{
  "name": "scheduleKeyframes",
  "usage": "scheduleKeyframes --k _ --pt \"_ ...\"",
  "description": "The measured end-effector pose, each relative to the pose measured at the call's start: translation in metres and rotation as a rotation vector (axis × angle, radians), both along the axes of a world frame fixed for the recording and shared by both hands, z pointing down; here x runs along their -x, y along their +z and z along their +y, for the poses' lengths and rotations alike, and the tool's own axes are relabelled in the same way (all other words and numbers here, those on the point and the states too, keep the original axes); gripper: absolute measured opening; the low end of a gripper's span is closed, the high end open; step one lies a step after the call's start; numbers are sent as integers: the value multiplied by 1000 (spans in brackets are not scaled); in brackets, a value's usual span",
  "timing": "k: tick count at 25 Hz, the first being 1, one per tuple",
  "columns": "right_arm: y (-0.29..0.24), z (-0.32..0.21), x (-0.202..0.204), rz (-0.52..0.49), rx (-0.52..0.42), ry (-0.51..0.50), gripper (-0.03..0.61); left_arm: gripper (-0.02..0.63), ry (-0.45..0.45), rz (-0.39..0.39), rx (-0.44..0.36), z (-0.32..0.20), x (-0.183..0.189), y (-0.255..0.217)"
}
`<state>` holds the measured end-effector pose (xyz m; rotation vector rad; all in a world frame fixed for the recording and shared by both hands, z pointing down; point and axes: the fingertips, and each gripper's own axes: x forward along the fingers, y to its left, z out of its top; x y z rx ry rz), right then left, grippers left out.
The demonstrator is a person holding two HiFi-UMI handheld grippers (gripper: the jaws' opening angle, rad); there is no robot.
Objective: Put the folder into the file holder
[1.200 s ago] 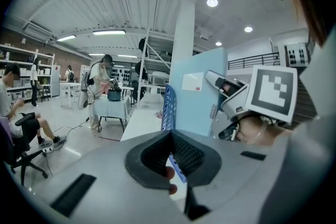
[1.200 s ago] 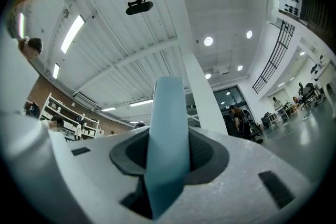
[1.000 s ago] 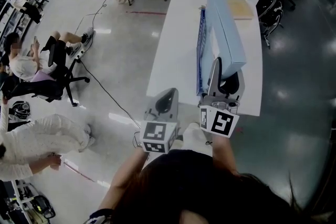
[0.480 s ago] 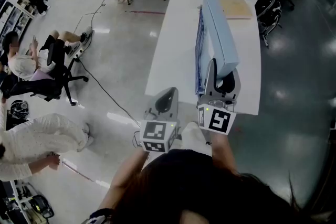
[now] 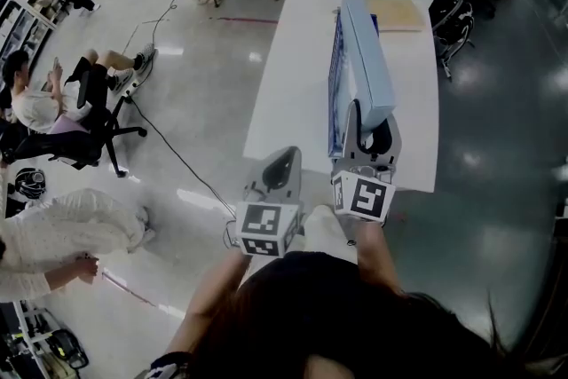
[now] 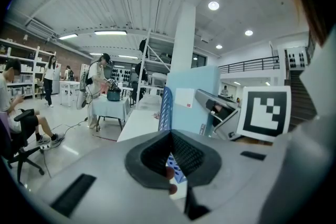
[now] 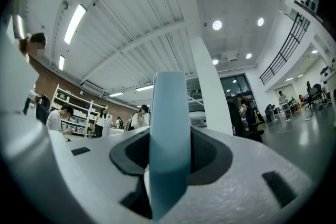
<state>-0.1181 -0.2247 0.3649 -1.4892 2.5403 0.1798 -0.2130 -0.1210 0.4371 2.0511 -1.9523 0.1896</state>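
- The white table (image 5: pixel 293 84) stretches away in front of me, long and narrow, with shiny floor on both sides of it.
- The light blue folder (image 5: pixel 366 58) stands on edge above the table's right half, its length running away from me. It is not lying flat.
- The blue perforated file holder (image 5: pixel 335 93) stands upright on the table, just beside the folder on its left. I cannot tell whether the folder's lower edge is already inside it or only alongside.
- My right gripper (image 5: pixel 373 133) has its jaws clamped on the folder's near end. In the right gripper view the folder's edge (image 7: pixel 168 139) rises straight up between the dark pads.
- My left gripper (image 5: pixel 282 162) hangs off the table's near left corner, well apart from the folder, with its jaws pressed together on nothing.
- From the left gripper view, the file holder (image 6: pixel 165 107) and the folder (image 6: pixel 189 102) stand side by side ahead of me.
- A tan envelope (image 5: pixel 399 13) lies flat at the table's far end, past the folder.
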Motion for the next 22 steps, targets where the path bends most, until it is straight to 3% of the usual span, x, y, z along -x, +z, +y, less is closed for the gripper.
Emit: scheduleKeyframes --k 22 --pt "38 7 8 75 122 1 149 6 -9 20 -22 20 6 -2"
